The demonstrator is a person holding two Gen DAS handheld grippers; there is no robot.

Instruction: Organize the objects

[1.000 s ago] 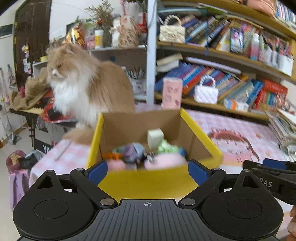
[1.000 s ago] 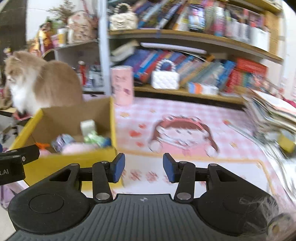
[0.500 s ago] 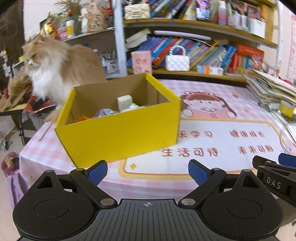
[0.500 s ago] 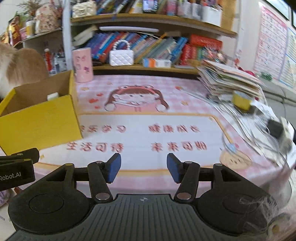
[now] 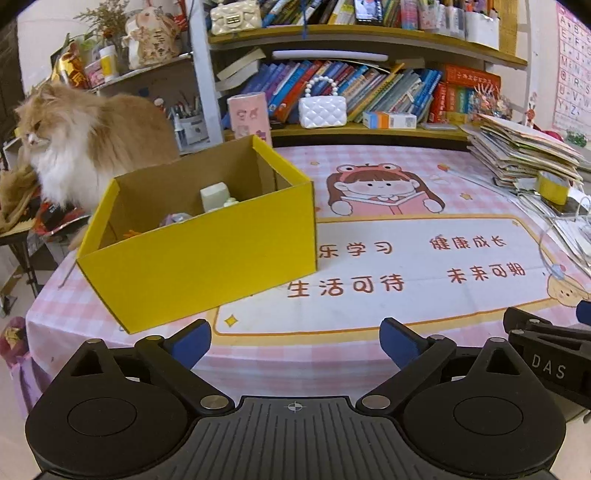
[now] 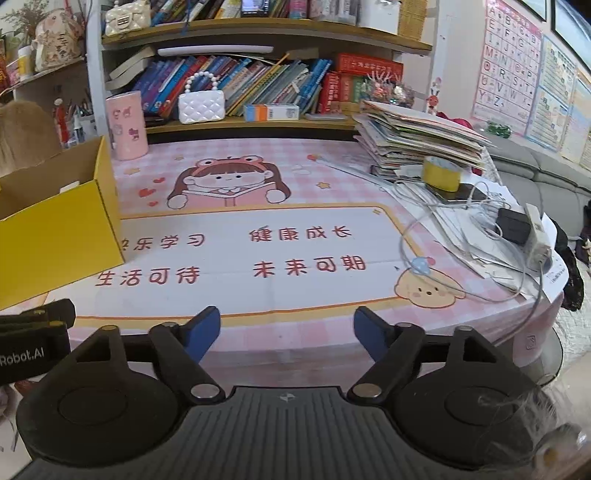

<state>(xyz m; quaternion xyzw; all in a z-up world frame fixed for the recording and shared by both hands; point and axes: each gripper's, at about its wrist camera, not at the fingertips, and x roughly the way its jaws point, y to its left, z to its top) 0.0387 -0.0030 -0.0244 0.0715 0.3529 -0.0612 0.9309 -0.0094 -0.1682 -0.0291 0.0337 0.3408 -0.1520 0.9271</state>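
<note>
Left wrist: left gripper (image 5: 295,341) jaws opening, wide apart, nothing between; yellow box (image 5: 207,258) near table's (image 5: 406,177) left edge, small items inside | Right wrist: right gripper (image 6: 287,330) jaws opening, empty, above near edge; box at left edge.

Even, bright indoor light is filling both views, casting only soft shadows under the yellow box (image 5: 207,266) on the tablecloth (image 5: 406,229). Fisheye distortion is bending the bookshelf (image 6: 266,35) and darkening the corners. Both pictures are staying sharp, with faint glare washing the wall posters (image 6: 517,70).
</note>
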